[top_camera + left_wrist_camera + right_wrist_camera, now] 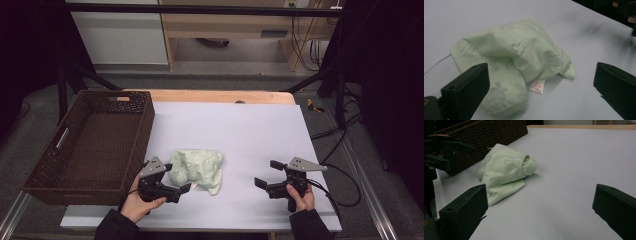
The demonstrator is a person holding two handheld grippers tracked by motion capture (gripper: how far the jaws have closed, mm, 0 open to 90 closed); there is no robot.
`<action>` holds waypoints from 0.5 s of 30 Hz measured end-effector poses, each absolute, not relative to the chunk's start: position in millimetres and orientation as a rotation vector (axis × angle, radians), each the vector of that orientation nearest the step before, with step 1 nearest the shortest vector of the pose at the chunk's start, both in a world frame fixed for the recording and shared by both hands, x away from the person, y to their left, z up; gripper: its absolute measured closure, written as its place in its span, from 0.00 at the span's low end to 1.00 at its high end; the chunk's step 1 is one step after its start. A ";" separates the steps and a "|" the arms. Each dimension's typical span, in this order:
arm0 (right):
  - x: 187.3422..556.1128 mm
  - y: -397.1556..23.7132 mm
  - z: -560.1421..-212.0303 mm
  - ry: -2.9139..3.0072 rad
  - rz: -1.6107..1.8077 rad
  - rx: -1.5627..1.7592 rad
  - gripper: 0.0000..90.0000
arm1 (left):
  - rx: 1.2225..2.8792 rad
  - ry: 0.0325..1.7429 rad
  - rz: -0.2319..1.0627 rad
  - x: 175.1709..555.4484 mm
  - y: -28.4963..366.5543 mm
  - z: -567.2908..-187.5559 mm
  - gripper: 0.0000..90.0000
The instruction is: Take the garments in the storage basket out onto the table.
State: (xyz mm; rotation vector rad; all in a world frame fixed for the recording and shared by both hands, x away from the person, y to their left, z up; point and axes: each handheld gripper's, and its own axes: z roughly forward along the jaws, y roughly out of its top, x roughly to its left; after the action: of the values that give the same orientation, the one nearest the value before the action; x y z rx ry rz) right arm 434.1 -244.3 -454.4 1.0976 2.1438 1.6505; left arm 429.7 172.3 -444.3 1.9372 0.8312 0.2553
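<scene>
High view above table looking down, 2 low close gripper views, all sharing green cloth (196, 170).

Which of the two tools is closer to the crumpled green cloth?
The left tool, right beside the crumpled pale green cloth; the right tool stands well apart.

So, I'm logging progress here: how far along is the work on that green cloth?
Barely started. The green cloth lies crumpled on the white sheet, unheld. The left gripper is at its edge, jaws open; the right gripper waits open. Grasping and any move to the basket remain.
</scene>
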 end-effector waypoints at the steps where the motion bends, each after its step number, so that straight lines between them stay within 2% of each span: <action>1: 433.8 -242.4 -453.9 2.147 1.648 1.096 0.01 | 1.940 0.836 0.248 429.5 171.9 -445.4 0.00; 15: 431.4 -209.0 -452.7 2.208 1.615 1.048 0.01 | 1.978 0.864 0.214 430.6 171.9 -455.7 0.03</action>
State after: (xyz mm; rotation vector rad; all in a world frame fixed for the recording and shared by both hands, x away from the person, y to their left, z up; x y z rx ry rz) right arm 431.4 -209.0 -452.7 1.0480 2.2076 1.6145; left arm 430.6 171.9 -455.7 1.9785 0.8636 0.2137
